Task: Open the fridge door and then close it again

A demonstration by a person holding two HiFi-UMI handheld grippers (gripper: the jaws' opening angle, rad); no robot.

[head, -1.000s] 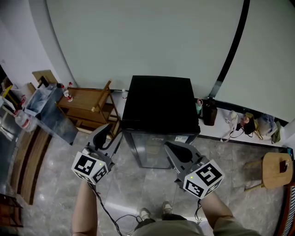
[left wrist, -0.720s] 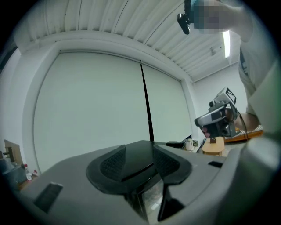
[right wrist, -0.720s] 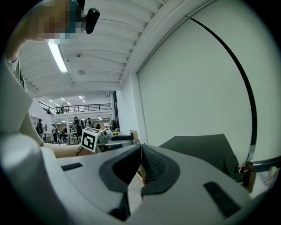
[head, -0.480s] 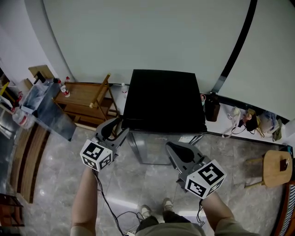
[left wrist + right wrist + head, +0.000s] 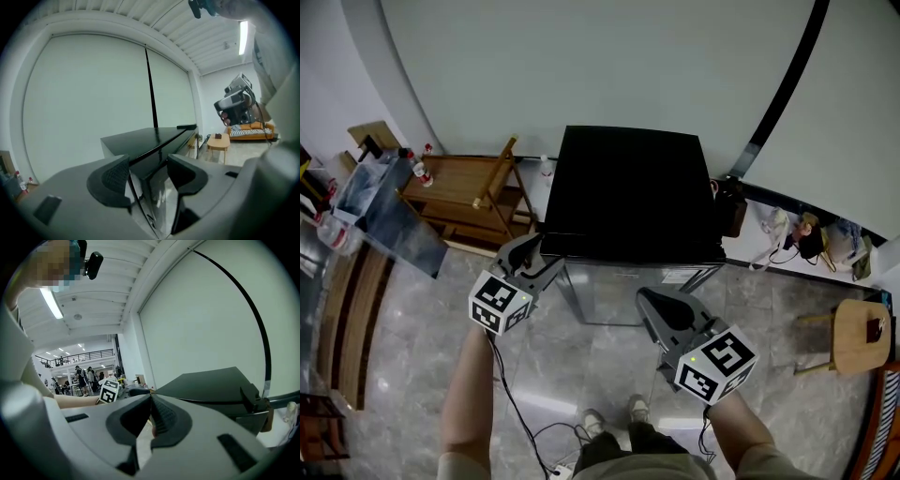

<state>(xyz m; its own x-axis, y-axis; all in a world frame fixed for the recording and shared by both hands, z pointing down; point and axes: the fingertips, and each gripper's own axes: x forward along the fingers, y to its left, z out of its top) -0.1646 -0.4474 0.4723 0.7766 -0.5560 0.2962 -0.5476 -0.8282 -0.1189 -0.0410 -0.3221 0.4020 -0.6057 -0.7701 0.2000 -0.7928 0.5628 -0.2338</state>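
A small black fridge [image 5: 628,197] with a glass door [image 5: 623,292] stands against the pale wall, its door closed. My left gripper [image 5: 536,260] is at the fridge's front left top corner. Its jaws are opening, and in the left gripper view the door's left edge [image 5: 140,197] shows in the gap of the left gripper [image 5: 147,176], with no pad pressing on it. My right gripper [image 5: 659,307] hangs in front of the door, shut and holding nothing. In the right gripper view the right gripper [image 5: 151,416] has its pads together, with the fridge top [image 5: 211,383] beyond.
A wooden trolley [image 5: 469,202] stands just left of the fridge, with a metal table [image 5: 389,225] further left. Bags and bottles [image 5: 802,239] line the wall at right. A round wooden stool [image 5: 860,339] is at far right. A cable [image 5: 516,417] trails across the floor by the person's feet.
My left gripper has moved in to the fridge's front left corner and its jaws have spread wider. The right gripper has shifted only slightly and stays shut.
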